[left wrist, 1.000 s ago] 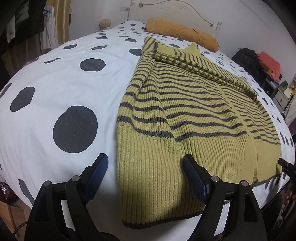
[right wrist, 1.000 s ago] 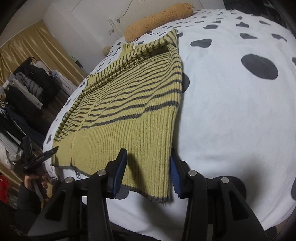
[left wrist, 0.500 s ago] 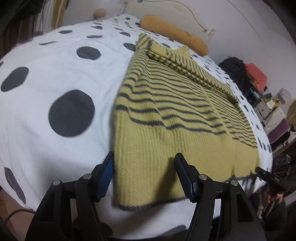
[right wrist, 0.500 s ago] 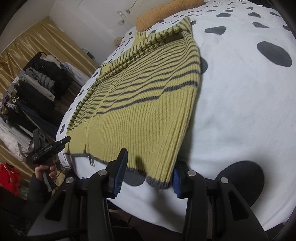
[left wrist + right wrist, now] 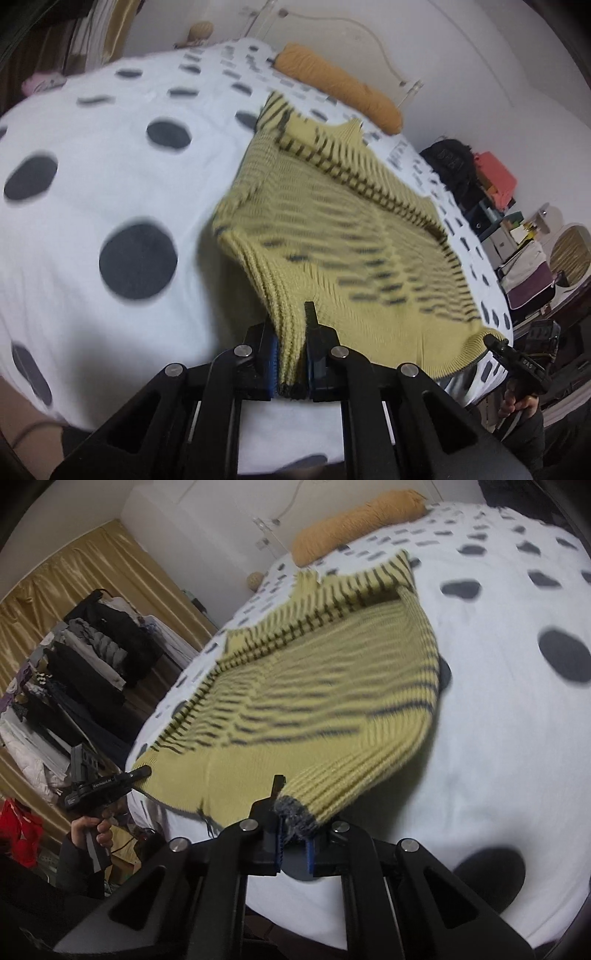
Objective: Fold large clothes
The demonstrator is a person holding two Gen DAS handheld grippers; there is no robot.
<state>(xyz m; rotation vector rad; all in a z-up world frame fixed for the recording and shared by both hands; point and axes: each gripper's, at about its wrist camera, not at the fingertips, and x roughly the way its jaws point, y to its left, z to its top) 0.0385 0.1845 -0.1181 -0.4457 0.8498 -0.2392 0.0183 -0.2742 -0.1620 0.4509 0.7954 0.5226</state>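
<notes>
Nearest in the left wrist view: left claw (image 5: 291, 354) clamped on the ribbed hem of the yellow striped sweater (image 5: 332, 229), blue pads pressed tight against the bunched knit, dark hem edge poking out below the fingers. Nearest in the right wrist view: right claw (image 5: 293, 834) likewise clamped on the sweater (image 5: 314, 701), gripping the opposite hem corner where the grey trim balls up between the pads. Visible at the far side of each view, the other claw pinching its own corner: right claw (image 5: 495, 341) at the right edge, left claw (image 5: 138, 773) at the left edge, held by a hand (image 5: 90, 829).

Beyond the claws: hem end of the sweater lifted off the bed (image 5: 92, 177), sagging between the two held corners; upper part, with collar and folded sleeve, resting flat on the white cover with dark spots. Stripes blurred.

Farther back: orange bolster pillow (image 5: 340, 86) at the head of the bed, just past the collar. Off to the sides: gold curtain (image 5: 74, 565) and a rack of dark clothes (image 5: 92, 653); a black bag (image 5: 448, 158) with shelves against the wall.
</notes>
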